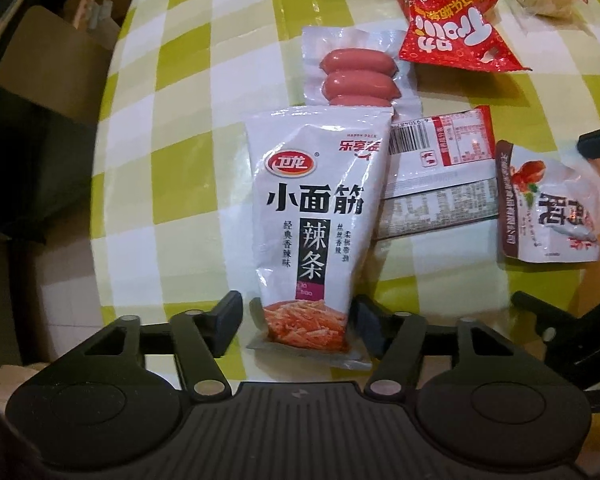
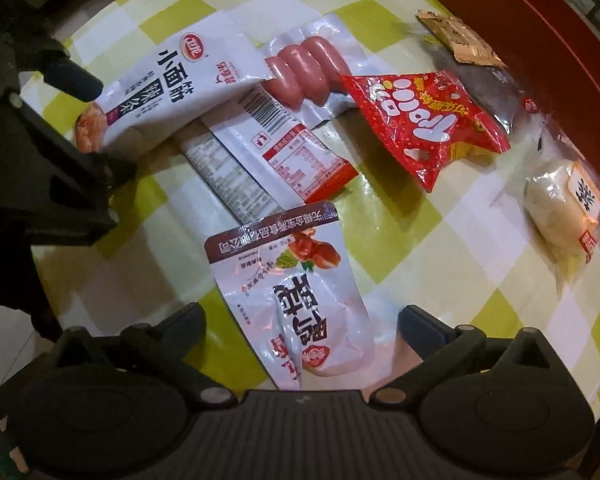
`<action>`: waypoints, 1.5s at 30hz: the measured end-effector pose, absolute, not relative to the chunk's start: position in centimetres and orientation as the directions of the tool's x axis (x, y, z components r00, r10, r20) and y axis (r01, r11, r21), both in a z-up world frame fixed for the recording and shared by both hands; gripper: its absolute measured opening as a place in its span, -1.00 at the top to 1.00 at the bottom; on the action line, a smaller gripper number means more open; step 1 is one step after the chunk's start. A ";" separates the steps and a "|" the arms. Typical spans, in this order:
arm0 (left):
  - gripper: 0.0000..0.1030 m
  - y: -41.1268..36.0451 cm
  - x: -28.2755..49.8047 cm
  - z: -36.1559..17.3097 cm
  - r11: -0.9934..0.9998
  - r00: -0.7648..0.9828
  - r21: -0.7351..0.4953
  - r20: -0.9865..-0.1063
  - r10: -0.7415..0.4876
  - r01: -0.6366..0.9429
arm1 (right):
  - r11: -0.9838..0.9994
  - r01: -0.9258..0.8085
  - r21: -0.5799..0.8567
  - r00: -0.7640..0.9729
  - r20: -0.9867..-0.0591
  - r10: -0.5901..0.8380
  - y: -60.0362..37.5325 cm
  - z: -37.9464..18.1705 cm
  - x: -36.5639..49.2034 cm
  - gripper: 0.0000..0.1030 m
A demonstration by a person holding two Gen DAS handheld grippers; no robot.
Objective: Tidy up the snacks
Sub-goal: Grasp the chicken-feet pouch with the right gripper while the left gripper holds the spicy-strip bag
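A white spicy-strip pack [image 1: 308,216] stands up between the fingers of my left gripper [image 1: 296,324], whose jaws sit close at its bottom end; it also shows in the right wrist view [image 2: 160,80], lifted at an angle. My right gripper [image 2: 300,332] is open around a white chicken-snack pouch [image 2: 300,304] lying on the table; this pouch also shows in the left wrist view [image 1: 548,204]. A sausage pack [image 1: 356,76] lies behind the strip pack.
On the green-and-white checked tablecloth [image 2: 440,248] lie a white-and-red flat pack [image 2: 288,156], a red Trolli bag [image 2: 420,124], a wrapped bun [image 2: 564,208], and a gold-brown packet [image 2: 464,40]. A dark red box [image 2: 540,20] stands at the far right. The table edge drops off at left.
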State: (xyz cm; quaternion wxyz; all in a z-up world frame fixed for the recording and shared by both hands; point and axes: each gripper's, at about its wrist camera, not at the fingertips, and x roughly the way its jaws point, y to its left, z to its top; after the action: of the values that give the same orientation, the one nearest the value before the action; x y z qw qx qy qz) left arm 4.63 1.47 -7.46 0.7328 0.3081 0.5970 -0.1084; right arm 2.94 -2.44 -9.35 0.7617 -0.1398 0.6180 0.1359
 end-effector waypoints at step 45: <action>0.04 1.9 4.6 -6.0 0.794 0.310 0.303 -0.938 0.152 0.527 | 0.974 -0.218 -0.067 0.262 -0.965 -0.007 -8.3 -6.5 3.5 -0.57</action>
State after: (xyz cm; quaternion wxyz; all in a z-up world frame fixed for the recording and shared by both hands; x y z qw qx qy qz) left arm 4.60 1.95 -6.01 0.7534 0.2961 0.5738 -0.1246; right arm 3.53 -8.33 -6.49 0.7888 -0.0932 0.6038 0.0666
